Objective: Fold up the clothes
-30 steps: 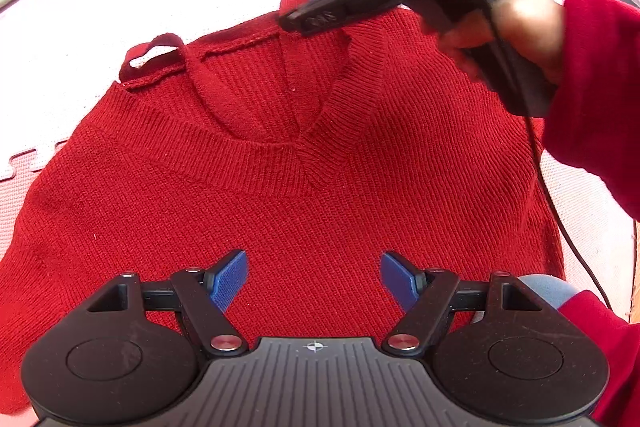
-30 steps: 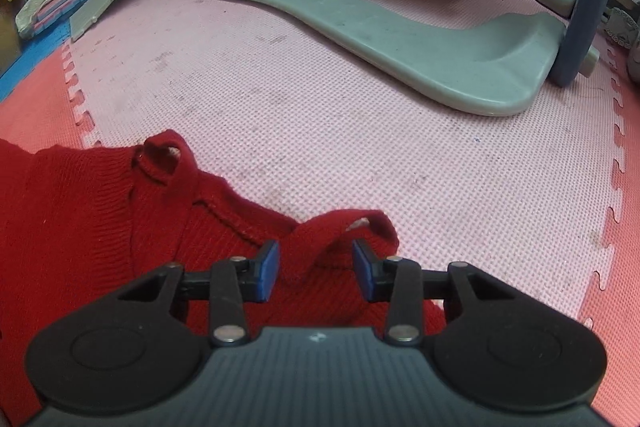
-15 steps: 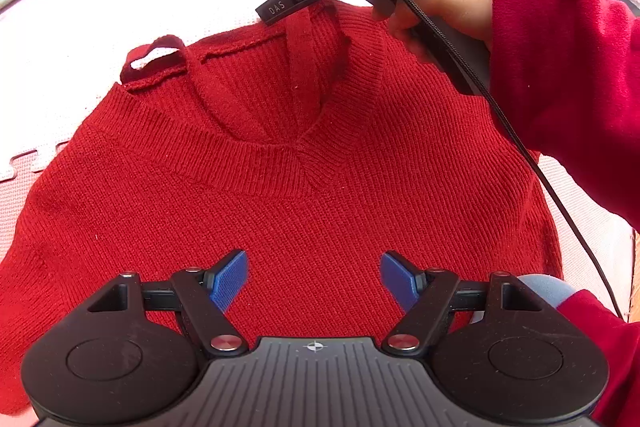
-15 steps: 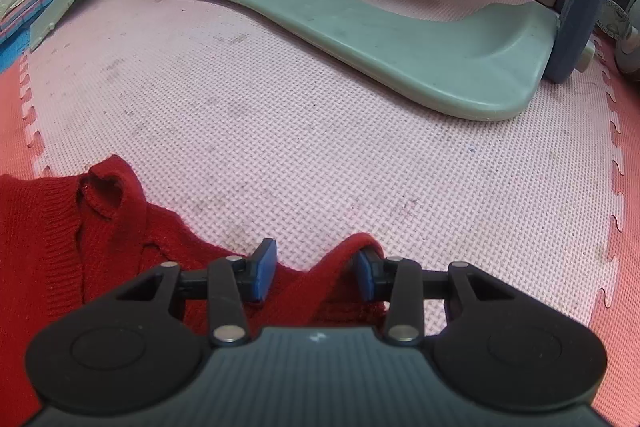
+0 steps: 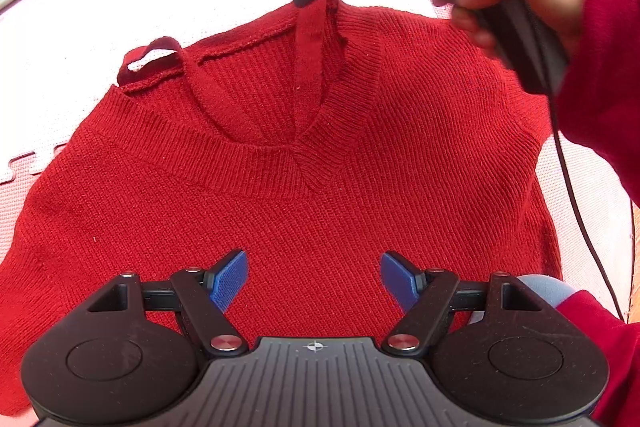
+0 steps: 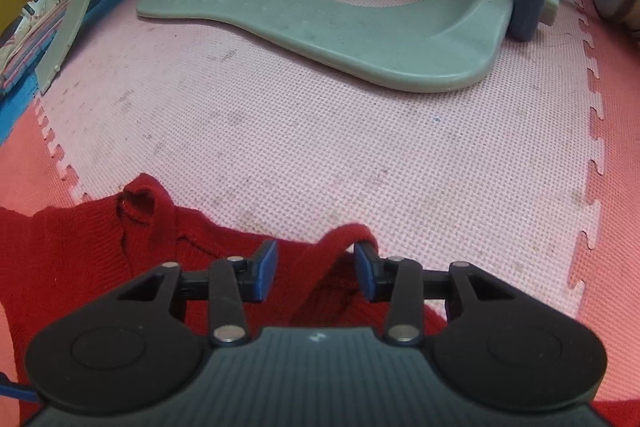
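Left wrist view: the red sweater point(image 5: 304, 195) is spread flat beneath the left gripper point(image 5: 314, 277), whose jaws are held wide and empty. Ahead, its strap point(image 5: 310, 39) is looped loosely between the half-open jaws of the right gripper point(image 6: 316, 271). The strap could be dropped, being hooked rather than pinched. Underneath, a pink foam mat point(image 6: 360, 147) is seen, with a grey plastic base point(image 6: 360, 39) beyond.

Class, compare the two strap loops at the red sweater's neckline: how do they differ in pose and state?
Pose: the slack loop lies on the pink mat; the hooked loop is lifted above the sweater.
Shape: the slack loop curls in a small arch; the hooked loop is pulled into a taut band.
Contact: nothing touches the slack loop; the hooked loop hangs over one finger of the right gripper, whose jaws stand apart.
Both are narrow red straps.
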`<action>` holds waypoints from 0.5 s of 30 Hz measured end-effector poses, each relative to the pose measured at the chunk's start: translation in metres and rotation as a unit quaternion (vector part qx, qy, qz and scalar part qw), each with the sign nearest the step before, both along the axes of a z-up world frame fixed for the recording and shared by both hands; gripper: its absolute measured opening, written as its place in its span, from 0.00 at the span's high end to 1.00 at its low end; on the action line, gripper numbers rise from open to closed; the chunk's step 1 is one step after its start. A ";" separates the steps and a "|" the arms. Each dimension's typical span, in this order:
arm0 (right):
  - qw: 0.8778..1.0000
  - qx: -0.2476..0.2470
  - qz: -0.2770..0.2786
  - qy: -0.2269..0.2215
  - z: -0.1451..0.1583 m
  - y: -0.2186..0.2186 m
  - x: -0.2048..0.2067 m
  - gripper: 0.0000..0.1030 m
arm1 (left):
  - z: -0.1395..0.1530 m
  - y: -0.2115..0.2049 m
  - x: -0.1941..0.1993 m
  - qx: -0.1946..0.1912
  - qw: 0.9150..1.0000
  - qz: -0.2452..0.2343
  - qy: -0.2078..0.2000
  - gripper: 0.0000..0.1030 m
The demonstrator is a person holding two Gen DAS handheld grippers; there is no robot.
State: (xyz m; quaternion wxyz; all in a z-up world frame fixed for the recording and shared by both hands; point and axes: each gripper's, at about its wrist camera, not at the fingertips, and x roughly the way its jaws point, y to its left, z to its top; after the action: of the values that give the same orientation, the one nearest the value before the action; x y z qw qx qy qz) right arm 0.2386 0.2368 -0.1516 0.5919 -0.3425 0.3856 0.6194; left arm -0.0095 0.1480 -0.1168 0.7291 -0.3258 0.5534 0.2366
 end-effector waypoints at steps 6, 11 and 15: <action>0.998 -0.022 -0.050 -0.028 -0.001 -0.047 0.025 0.59 | -0.003 -0.002 0.001 -0.001 1.000 0.001 0.002 0.27; 0.997 -0.048 -0.056 -0.029 -0.016 -0.076 0.021 0.59 | -0.003 -0.006 0.003 -0.002 1.000 -0.004 0.005 0.27; 0.997 -0.043 -0.031 -0.047 -0.027 -0.071 -0.001 0.59 | -0.001 -0.010 0.007 -0.001 1.000 -0.010 0.003 0.27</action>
State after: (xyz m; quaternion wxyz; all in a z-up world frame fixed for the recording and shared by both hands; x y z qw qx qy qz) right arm 0.2377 0.1658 -0.1786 0.6132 -0.3842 0.3942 0.5665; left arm -0.0024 0.1382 -0.1178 0.7295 -0.3199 0.5593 0.2297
